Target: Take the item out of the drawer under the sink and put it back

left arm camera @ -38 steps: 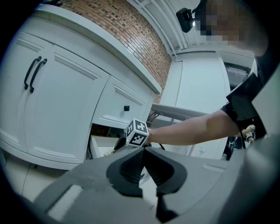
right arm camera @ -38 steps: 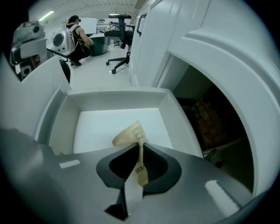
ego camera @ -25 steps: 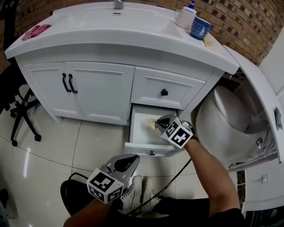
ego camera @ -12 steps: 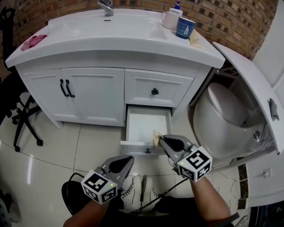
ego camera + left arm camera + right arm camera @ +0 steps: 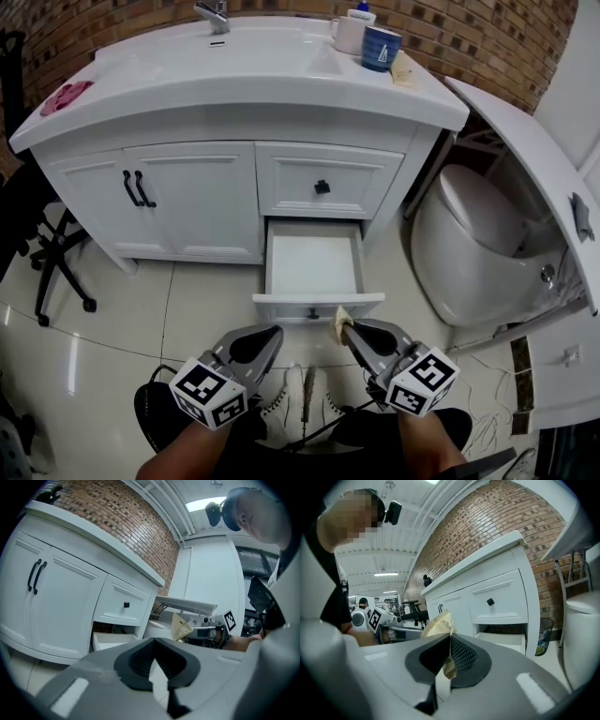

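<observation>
The lower drawer [image 5: 313, 265] under the sink stands pulled out, and its white inside shows nothing in it. My right gripper [image 5: 349, 327] hangs just in front of the drawer front, shut on a small tan paper packet [image 5: 341, 323]. In the right gripper view the packet [image 5: 438, 625] sticks up from between the closed jaws of that gripper [image 5: 449, 640]. My left gripper [image 5: 273, 334] floats to the left at the same height, shut and holding nothing. The left gripper view has the jaws of the left gripper [image 5: 153, 642] meeting, with the packet [image 5: 181, 627] beyond them.
Above the open drawer is a closed drawer [image 5: 323, 183], with double cupboard doors [image 5: 141, 197] to its left. A toilet [image 5: 478, 244] stands at the right, an office chair [image 5: 52, 253] at the left. Cups [image 5: 380, 47] and a pink cloth [image 5: 64, 97] rest on the counter.
My right gripper has drawn back out of the drawer toward me with the packet in its jaws, leaving the drawer bare. The left gripper has barely shifted.
</observation>
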A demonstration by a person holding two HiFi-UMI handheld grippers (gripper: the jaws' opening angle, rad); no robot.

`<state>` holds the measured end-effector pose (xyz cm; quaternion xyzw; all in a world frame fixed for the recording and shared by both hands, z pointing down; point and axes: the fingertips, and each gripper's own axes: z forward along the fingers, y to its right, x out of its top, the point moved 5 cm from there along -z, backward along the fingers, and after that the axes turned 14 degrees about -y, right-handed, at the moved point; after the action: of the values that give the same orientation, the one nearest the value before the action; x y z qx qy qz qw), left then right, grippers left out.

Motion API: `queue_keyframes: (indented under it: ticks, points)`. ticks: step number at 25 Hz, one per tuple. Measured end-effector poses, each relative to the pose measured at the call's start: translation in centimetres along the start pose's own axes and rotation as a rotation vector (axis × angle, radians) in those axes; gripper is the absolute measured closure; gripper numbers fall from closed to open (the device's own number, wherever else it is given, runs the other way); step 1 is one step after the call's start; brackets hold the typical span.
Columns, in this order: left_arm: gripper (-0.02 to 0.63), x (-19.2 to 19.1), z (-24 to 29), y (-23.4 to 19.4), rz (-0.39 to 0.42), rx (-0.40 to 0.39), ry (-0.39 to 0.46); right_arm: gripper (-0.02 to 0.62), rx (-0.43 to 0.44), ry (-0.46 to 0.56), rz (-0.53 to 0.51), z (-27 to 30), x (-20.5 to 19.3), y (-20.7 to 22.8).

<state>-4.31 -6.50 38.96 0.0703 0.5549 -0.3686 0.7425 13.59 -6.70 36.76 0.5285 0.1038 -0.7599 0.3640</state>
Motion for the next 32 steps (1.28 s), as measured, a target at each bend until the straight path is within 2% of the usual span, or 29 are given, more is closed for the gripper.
queue_keyframes:
  ticks: [8, 15, 26, 32]
  points:
    - [0.600, 0.1, 0.3, 0.1, 0.004, 0.000, 0.005, 0.586, 0.010, -0.032, 0.030, 0.3, -2.0, -0.1]
    - [0.600, 0.1, 0.6, 0.2, 0.003, -0.008, 0.003, 0.586, 0.021, -0.037, 0.036, 0.5, -2.1, -0.1]
    - [0.601, -0.4, 1.2, 0.6, 0.051, -0.018, -0.036, 0.586, 0.037, -0.063, 0.029, 1.3, -2.4, -0.6]
    - [0.600, -0.2, 0.9, 0.4, 0.041, -0.015, -0.011, 0.586, 0.041, -0.066, 0.023, 1.6, -2.4, -0.9]
